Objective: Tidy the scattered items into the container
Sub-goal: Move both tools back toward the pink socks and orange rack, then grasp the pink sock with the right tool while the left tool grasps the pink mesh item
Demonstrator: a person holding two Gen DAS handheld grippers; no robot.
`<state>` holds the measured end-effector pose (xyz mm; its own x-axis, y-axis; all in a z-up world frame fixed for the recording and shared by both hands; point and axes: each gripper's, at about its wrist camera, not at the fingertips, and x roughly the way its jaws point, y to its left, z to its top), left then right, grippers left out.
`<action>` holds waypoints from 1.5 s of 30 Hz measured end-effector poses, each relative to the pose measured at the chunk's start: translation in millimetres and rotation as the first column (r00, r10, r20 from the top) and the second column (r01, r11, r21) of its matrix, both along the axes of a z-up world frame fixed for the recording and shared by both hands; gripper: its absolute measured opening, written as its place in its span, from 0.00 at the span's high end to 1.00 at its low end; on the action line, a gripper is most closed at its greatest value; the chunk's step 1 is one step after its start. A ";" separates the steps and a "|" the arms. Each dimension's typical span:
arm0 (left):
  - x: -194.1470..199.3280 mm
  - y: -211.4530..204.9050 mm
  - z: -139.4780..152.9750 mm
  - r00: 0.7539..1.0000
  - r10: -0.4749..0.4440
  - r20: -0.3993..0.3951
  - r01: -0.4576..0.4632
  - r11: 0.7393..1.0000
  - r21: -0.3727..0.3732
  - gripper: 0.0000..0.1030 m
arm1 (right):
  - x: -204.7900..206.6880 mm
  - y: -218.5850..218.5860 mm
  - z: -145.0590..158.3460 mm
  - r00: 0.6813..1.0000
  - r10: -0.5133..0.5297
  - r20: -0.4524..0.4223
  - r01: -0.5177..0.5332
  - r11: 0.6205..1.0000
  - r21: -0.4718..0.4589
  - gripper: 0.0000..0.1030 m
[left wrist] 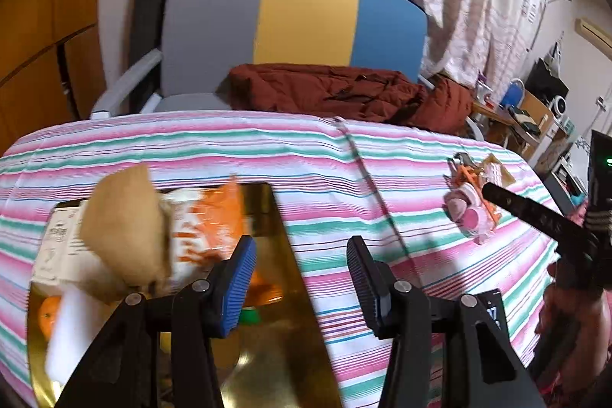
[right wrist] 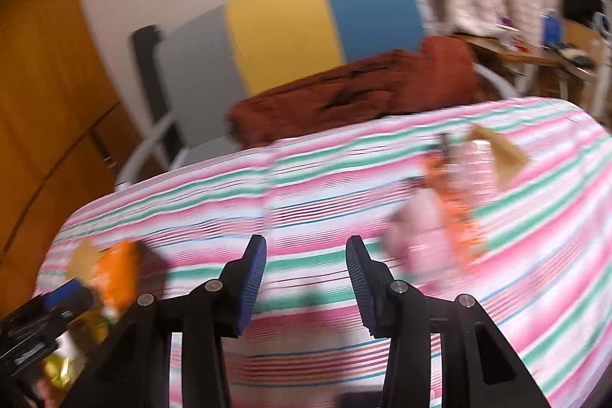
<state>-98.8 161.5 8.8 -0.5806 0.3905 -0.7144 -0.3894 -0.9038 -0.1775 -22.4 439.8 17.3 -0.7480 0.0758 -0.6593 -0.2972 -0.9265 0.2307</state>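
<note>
the left gripper (left wrist: 302, 278) hangs with fingers spread and empty over the right edge of the gold tray (left wrist: 290, 255), which sits on the striped worktop (left wrist: 344, 148) holding an orange snack bag (left wrist: 206, 228), a brown pouch (left wrist: 126, 228) and a tangerine (left wrist: 49, 312). only this view resolves the pink toy pile (left wrist: 472, 205) to the right. the right wrist view is blurred; the right gripper (right wrist: 306, 278), fingers apart and empty, is above bare cloth, the pink pile (right wrist: 428, 228) ahead-right
</note>
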 end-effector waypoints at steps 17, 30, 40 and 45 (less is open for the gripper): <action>-15.3 120.6 -22.9 0.983 -0.174 0.064 0.178 0.982 -0.059 0.52 | -16.9 110.9 -56.9 0.982 -0.141 0.125 0.138 0.990 0.026 0.56; -11.8 241.7 -49.6 0.924 -0.353 0.147 0.368 0.926 -0.084 0.52 | 32.4 159.7 -70.3 0.977 -0.201 0.065 0.209 0.967 -0.146 0.55; -16.9 311.3 -74.9 0.887 -0.413 0.209 0.439 0.893 -0.101 0.49 | 44.4 167.7 -75.8 0.976 -0.212 0.048 0.217 0.957 -0.194 0.50; -23.6 303.2 -78.3 0.877 -0.436 0.201 0.451 0.892 -0.035 0.52 | 44.1 170.7 -79.2 0.978 -0.204 0.049 0.210 0.953 -0.220 0.47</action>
<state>-122.4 464.7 -69.5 -0.2161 0.5147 -0.8297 -0.7206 -0.6575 -0.2202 21.7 610.5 -61.9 -0.7144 0.0760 -0.6956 -0.4851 -0.7702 0.4141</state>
